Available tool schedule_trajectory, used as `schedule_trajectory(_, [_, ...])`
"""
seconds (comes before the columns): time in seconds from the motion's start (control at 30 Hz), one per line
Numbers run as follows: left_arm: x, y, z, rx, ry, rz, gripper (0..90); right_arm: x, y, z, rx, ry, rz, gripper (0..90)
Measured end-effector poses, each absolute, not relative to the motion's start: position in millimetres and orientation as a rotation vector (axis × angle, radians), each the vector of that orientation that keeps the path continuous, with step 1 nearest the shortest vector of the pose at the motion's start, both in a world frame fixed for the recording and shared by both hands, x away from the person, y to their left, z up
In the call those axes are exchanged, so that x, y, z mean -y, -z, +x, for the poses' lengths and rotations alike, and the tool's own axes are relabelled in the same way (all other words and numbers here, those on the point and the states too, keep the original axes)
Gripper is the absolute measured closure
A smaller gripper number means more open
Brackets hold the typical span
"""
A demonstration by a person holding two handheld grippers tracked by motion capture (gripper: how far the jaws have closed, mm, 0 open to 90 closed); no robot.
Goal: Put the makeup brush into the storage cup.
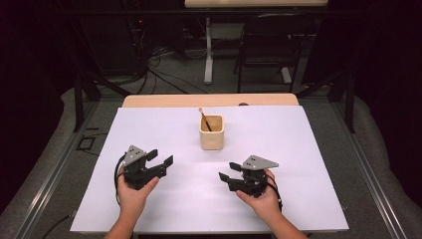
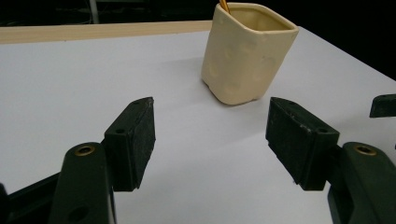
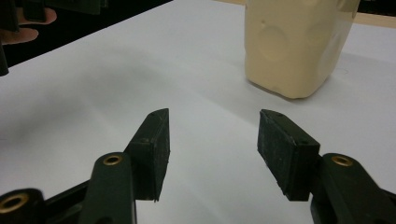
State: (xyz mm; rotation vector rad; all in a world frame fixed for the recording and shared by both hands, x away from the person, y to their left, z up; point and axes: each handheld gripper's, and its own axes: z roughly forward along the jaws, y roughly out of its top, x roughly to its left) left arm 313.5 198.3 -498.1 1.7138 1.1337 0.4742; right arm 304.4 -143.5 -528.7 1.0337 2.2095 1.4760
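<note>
Cream and square, the cup (image 1: 212, 132) stands upright in the middle of the white table (image 1: 298, 149), with a thin stick (image 1: 204, 118) leaning inside it, tip up and tilted to the far left. Both claws sit nearer the person than the cup. From the left claw (image 1: 160, 158) the cup lies ahead and to the right; from the right claw (image 1: 227, 172) it lies ahead and to the left. Both claws have jaws apart and hold nothing. They look about equally near the cup.
</note>
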Motion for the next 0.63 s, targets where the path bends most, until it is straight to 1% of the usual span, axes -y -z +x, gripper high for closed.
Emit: schedule_trajectory(0.63, [-199.5,499.0,315.3,-1.142,-0.468,1.728,33.4,148.5,537.3,309.1,-2.199,-1.457,1.078,43.3])
